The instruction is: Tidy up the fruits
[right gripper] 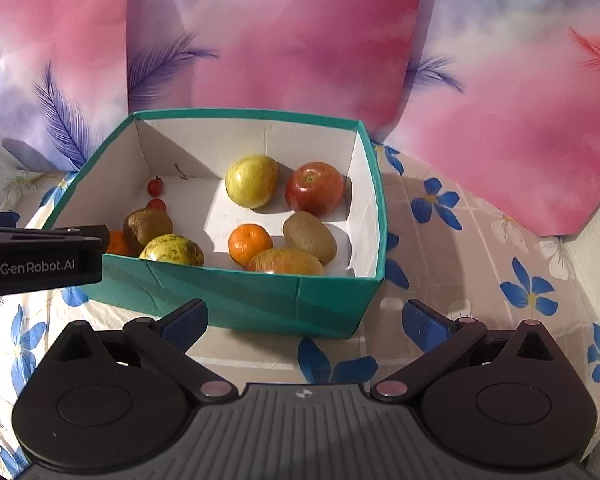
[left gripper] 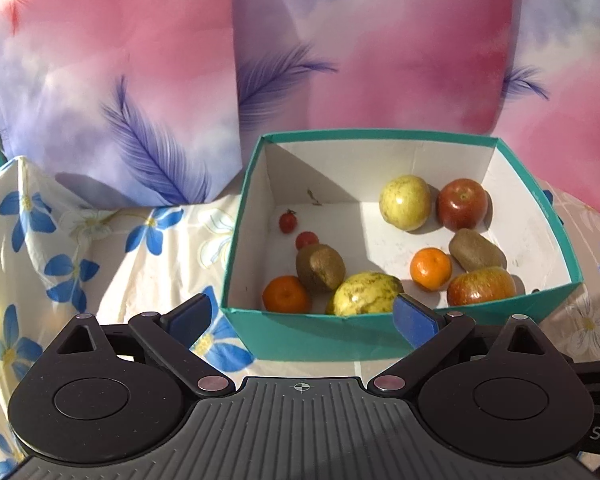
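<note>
A teal box [left gripper: 324, 340] [right gripper: 236, 300] with a white inside holds several fruits: a yellow apple [left gripper: 405, 200] [right gripper: 251, 181], a red apple [left gripper: 462, 204] [right gripper: 314, 188], two kiwis [left gripper: 320, 268] [left gripper: 476, 255], two oranges [left gripper: 286, 294] [left gripper: 431, 269], a speckled yellow fruit [left gripper: 366, 294] [right gripper: 172, 253], a red-yellow apple [left gripper: 481, 287] [right gripper: 286, 262] and two cherry tomatoes [left gripper: 288, 221] [left gripper: 306, 240]. My left gripper [left gripper: 302, 316] is open and empty at the box's near wall. My right gripper [right gripper: 306, 320] is open and empty, just in front of the box.
The box sits on a floral sheet [left gripper: 100, 248] [right gripper: 480, 248]. Pink and lilac feather-print pillows [left gripper: 120, 80] [right gripper: 300, 40] stand right behind it. The left gripper's body [right gripper: 40, 256] shows at the left edge of the right wrist view.
</note>
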